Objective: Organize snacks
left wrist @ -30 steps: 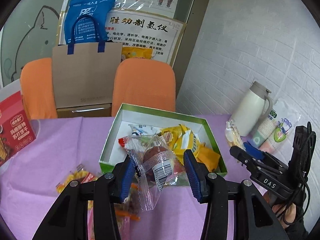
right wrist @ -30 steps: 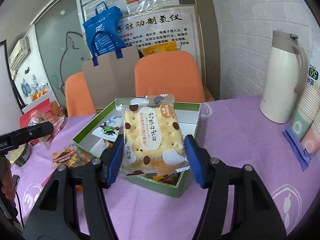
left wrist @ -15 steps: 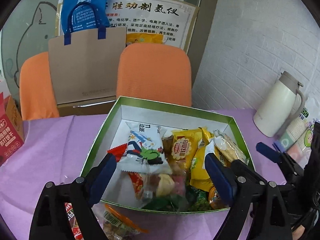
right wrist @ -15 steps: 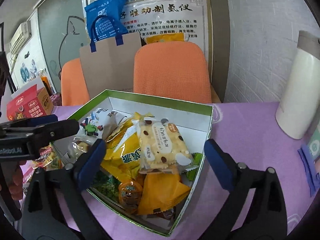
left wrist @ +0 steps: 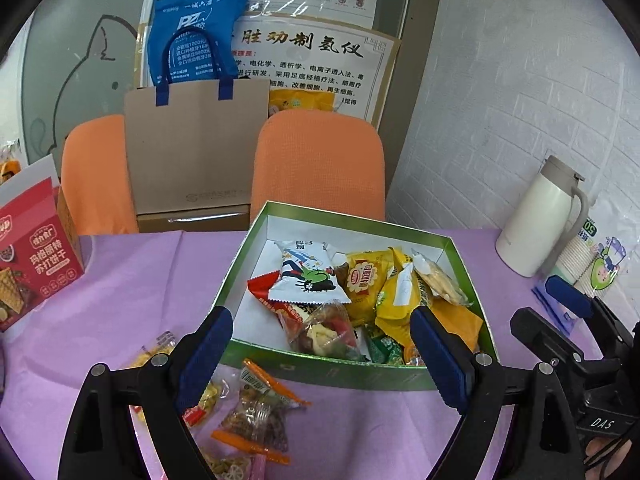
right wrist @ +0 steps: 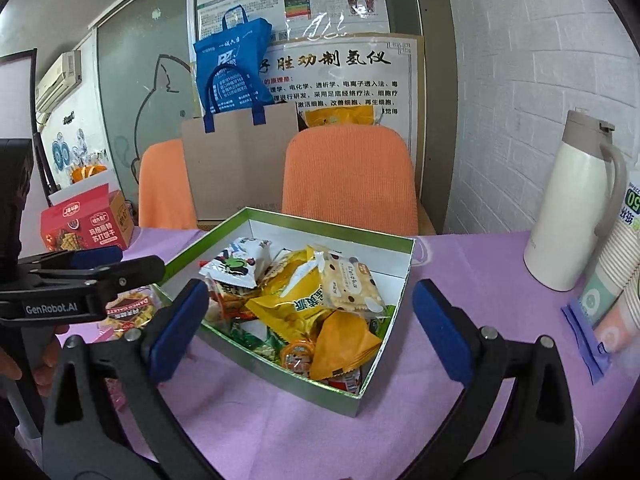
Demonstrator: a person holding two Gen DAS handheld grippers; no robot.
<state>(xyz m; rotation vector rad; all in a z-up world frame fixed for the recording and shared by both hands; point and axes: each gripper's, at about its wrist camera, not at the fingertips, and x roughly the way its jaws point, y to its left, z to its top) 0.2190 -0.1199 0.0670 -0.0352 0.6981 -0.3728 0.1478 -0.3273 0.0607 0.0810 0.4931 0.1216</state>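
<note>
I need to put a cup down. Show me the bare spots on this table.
Bare cloth lies between the green box and the white jug, and between the red carton and the box. Loose snack packets crowd the box's near left corner.

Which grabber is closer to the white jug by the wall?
The right gripper. It is open in front of the green box, with the white jug to its right. The open left gripper is farther away, on the box's other side.
</note>
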